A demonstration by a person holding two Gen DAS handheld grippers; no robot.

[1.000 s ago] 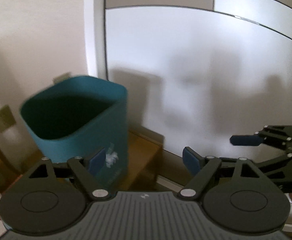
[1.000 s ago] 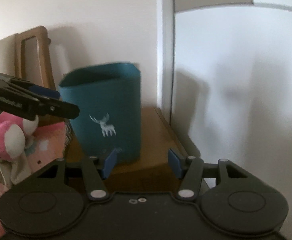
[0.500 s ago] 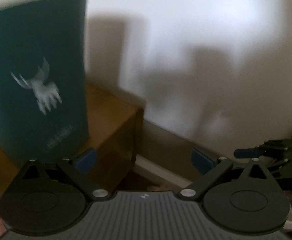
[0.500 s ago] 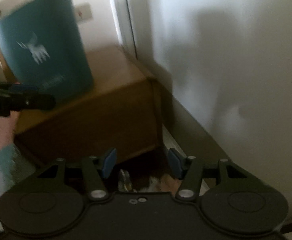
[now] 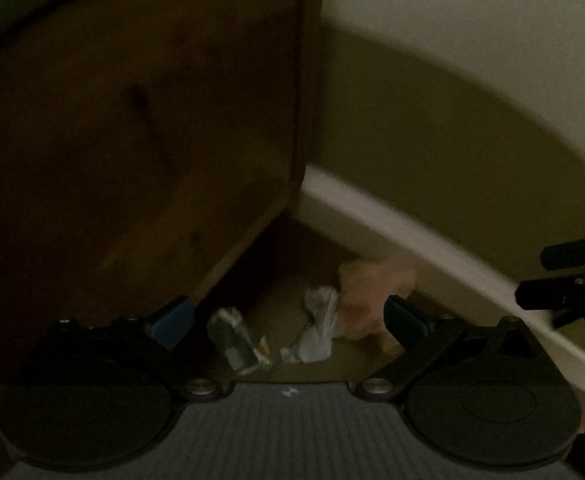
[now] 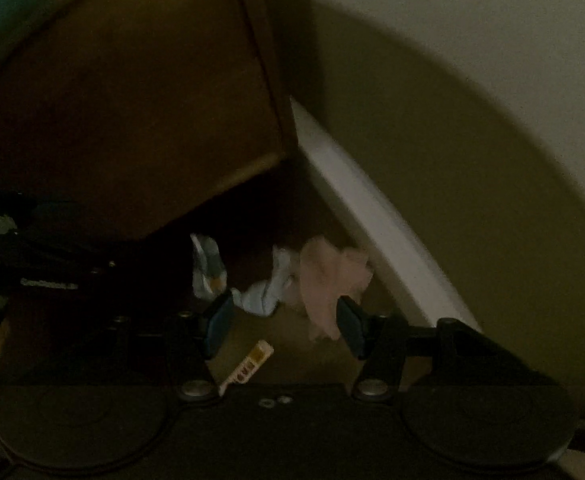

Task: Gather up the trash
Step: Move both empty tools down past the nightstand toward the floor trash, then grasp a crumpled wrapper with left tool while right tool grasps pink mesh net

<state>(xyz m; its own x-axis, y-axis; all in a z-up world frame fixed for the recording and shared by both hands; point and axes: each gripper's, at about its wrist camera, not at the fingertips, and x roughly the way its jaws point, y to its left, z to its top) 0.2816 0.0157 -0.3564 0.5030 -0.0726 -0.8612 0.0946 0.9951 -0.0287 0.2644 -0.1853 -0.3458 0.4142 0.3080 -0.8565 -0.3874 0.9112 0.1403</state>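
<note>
Trash lies on the dim floor in the corner between a wooden cabinet (image 5: 132,120) and the baseboard (image 5: 412,240). It is a clear wrapper (image 5: 236,340), a crumpled white wrapper (image 5: 316,332) and a crumpled pink tissue (image 5: 368,300). My left gripper (image 5: 288,320) hangs open just above them, holding nothing. In the right wrist view the clear wrapper (image 6: 208,268), white wrapper (image 6: 264,292) and pink tissue (image 6: 328,280) lie just beyond my open, empty right gripper (image 6: 284,326). A small white and yellow strip (image 6: 248,364) lies beneath it.
The cabinet side (image 6: 132,120) rises close on the left, and the white wall (image 6: 452,80) with its baseboard (image 6: 372,208) closes the right. The teal bin (image 6: 12,0) shows at the top left, on the cabinet. Each gripper appears at the edge of the other's view.
Both grippers have dropped from the level of the teal bin on the cabinet to the floor corner and now point down at the trash. The left jaws have spread wider.
</note>
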